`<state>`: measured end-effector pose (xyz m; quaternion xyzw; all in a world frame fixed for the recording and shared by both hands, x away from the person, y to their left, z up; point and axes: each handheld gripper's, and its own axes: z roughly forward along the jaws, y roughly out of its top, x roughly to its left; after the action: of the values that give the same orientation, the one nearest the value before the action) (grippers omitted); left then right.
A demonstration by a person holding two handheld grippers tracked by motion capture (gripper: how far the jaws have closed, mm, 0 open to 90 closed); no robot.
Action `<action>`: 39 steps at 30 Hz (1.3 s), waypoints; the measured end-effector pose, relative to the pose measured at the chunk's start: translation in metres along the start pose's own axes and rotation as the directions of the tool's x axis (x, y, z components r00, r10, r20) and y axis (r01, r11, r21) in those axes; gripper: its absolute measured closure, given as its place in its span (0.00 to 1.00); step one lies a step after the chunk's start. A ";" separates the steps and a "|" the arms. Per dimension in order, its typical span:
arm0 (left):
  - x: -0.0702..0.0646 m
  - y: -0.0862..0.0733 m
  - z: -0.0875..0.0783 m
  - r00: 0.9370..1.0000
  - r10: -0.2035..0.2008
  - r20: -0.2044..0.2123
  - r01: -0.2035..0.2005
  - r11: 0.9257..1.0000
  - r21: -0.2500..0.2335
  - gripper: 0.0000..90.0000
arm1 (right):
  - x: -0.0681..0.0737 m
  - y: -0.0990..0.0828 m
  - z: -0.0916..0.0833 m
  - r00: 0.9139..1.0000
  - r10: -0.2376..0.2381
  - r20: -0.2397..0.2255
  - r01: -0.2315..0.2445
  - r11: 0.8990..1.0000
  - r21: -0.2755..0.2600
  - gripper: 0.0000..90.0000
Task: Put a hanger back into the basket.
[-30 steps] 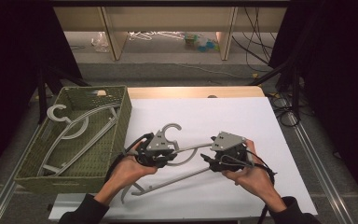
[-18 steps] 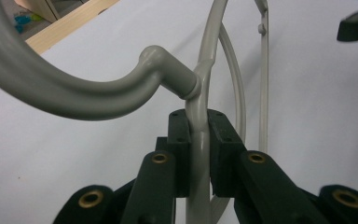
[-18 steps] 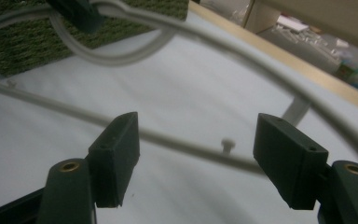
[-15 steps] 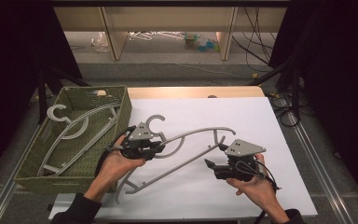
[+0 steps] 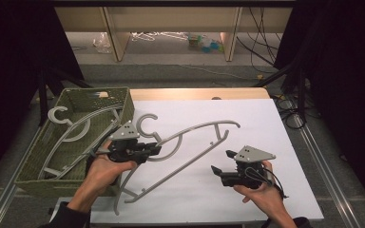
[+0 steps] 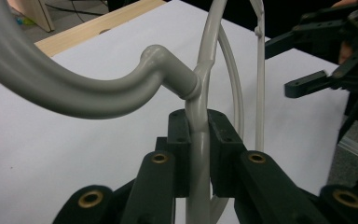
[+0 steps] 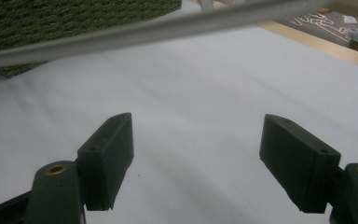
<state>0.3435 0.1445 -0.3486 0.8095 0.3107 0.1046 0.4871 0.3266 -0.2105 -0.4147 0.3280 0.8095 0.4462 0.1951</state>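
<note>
A grey plastic hanger (image 5: 190, 129) is tilted above the white sheet, its hook (image 5: 140, 124) close to the basket. My left gripper (image 5: 156, 148) is shut on the hanger just below the hook's neck. In the left gripper view the pads (image 6: 220, 135) squeeze the thin grey stem (image 6: 199, 140). My right gripper (image 5: 222, 161) is low over the sheet toward the near right, clear of the hanger. Its jaws have just been opening and stand wide with nothing between them (image 7: 198, 140). The hanger's bar (image 7: 168, 28) crosses above them.
A green woven basket (image 5: 43, 161) at the left holds other grey hangers (image 5: 71, 133). The white sheet (image 5: 266, 123) covers the wooden table (image 5: 195, 93). Cables and table-leg stands lie on the floor at the right. The right gripper (image 6: 317, 56) shows far off in the left gripper view.
The right gripper has let go of the hanger, opened, and drawn back to the near right. The left gripper has carried the hanger left toward the basket and raised it a little.
</note>
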 end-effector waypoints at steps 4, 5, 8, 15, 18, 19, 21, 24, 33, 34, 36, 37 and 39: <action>-0.006 0.006 -0.015 0.999 0.018 0.028 -0.018 1.000 -0.008 0.89 | 0.000 -0.002 0.000 1.000 0.002 -0.009 -0.002 1.000 0.008 0.30; -0.009 0.008 -0.020 0.999 0.026 0.028 -0.026 1.000 -0.009 0.89 | 0.000 -0.002 0.000 1.000 -0.001 -0.009 0.001 1.000 0.009 0.30; -0.012 0.013 -0.032 0.999 0.038 0.036 -0.038 0.999 -0.004 0.89 | 0.001 -0.003 0.001 1.000 -0.005 -0.013 0.005 1.000 0.011 0.30; -0.007 0.023 -0.057 0.998 0.055 -0.020 -0.055 0.998 -0.014 0.89 | 0.003 -0.003 0.001 1.000 -0.012 -0.026 0.012 1.000 0.011 0.30; 0.003 0.025 -0.067 0.997 0.049 -0.057 -0.049 0.999 -0.005 0.89 | 0.003 -0.004 0.002 1.000 -0.012 -0.027 0.012 1.000 0.014 0.30; 0.008 0.026 -0.071 0.997 0.041 -0.069 -0.042 0.999 -0.011 0.89 | 0.003 -0.004 0.002 1.000 -0.009 -0.028 0.009 1.000 0.017 0.30; 0.016 0.027 -0.078 0.995 0.024 -0.096 -0.026 1.000 -0.017 0.89 | 0.003 -0.004 0.002 1.000 -0.009 -0.029 0.010 1.000 0.022 0.30; 0.027 0.029 -0.088 0.992 0.011 -0.129 -0.014 1.000 -0.019 0.89 | 0.004 -0.004 0.003 0.999 -0.017 -0.031 0.018 1.000 0.020 0.30; 0.053 0.030 -0.104 0.976 -0.024 -0.214 0.020 1.000 -0.022 0.89 | 0.004 -0.004 0.004 0.999 -0.015 -0.036 0.016 1.000 0.023 0.30; 0.058 0.030 -0.107 0.973 -0.038 -0.227 0.032 0.999 -0.029 0.89 | 0.004 -0.004 0.004 0.999 -0.016 -0.036 0.017 1.000 0.024 0.30; 0.064 0.031 -0.110 0.968 -0.046 -0.247 0.039 0.999 -0.032 0.89 | 0.004 -0.004 0.004 0.999 -0.015 -0.034 0.016 1.000 0.021 0.29; 0.067 0.031 -0.112 0.965 -0.051 -0.256 0.044 0.998 -0.034 0.89 | 0.004 -0.004 0.004 0.999 -0.015 -0.034 0.016 1.000 0.021 0.29; 0.074 0.032 -0.116 0.957 -0.052 -0.285 0.045 0.999 -0.031 0.89 | 0.004 -0.004 0.004 0.999 -0.014 -0.035 0.015 1.000 0.022 0.29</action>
<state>0.3597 0.2621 -0.2727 0.7721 0.3964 0.2121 0.4491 0.3249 -0.2067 -0.4205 0.3167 0.8200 0.4412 0.1806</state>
